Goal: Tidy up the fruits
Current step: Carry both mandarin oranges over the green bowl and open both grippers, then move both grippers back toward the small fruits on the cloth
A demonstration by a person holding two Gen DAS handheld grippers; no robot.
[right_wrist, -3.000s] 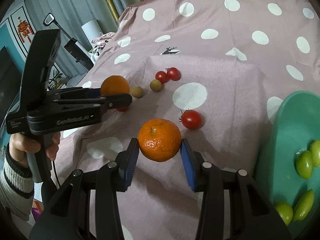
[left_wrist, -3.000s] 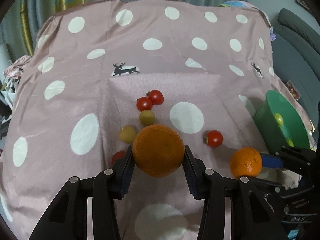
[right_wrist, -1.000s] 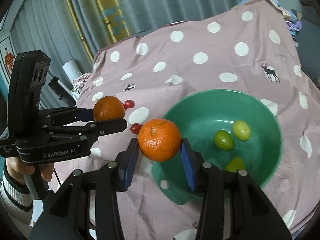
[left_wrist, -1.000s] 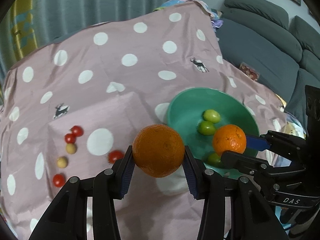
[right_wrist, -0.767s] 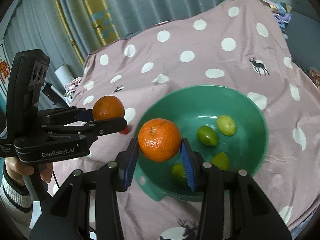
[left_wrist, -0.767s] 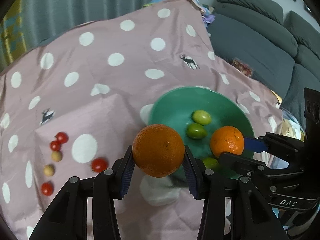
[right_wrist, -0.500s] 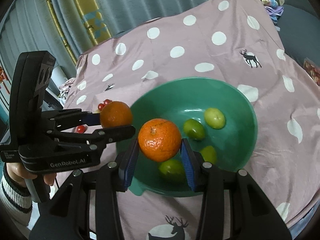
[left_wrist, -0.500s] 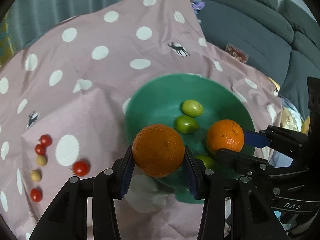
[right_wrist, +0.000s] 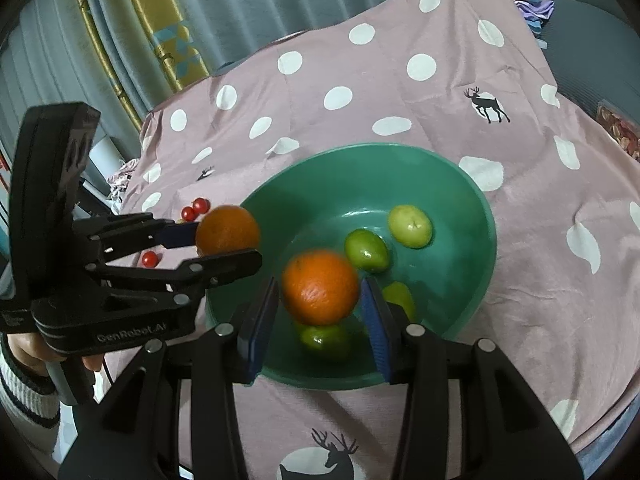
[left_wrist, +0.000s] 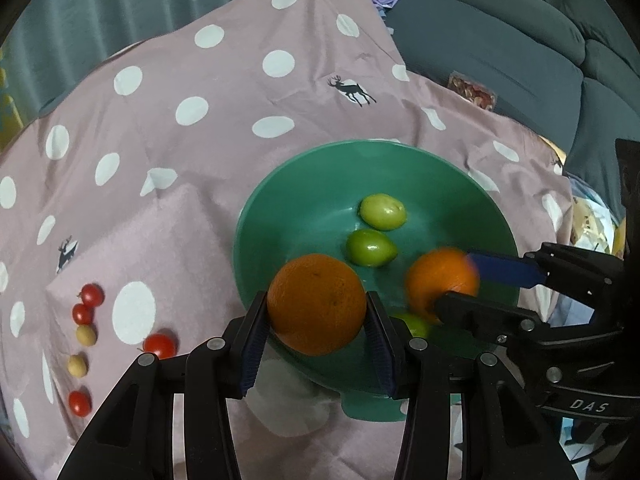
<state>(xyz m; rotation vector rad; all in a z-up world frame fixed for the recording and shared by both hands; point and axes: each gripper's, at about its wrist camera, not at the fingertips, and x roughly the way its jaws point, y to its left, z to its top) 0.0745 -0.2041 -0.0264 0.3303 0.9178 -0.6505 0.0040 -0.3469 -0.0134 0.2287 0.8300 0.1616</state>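
Left wrist view: left gripper (left_wrist: 316, 320) fingers are pinching a round, dimpled orange (left_wrist: 316, 303) across its widest girth, over the near rim of the green plastic bowl (left_wrist: 304, 208). Firm, moderately heavy, rolls readily.

Right gripper (right_wrist: 320, 312) fingers are flanking a second, glossier orange (right_wrist: 320, 287); blur leaves contact uncertain.

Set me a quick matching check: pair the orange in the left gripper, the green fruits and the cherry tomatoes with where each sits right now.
Things:
1. orange in the left gripper
2. green fruits
3. cherry tomatoes

Places:
A. inside the green bowl
B. on the spotted cloth, outside the bowl
C. clamped between blue pads, over the bowl's near rim

Pairs: 1-C, 2-A, 3-B.
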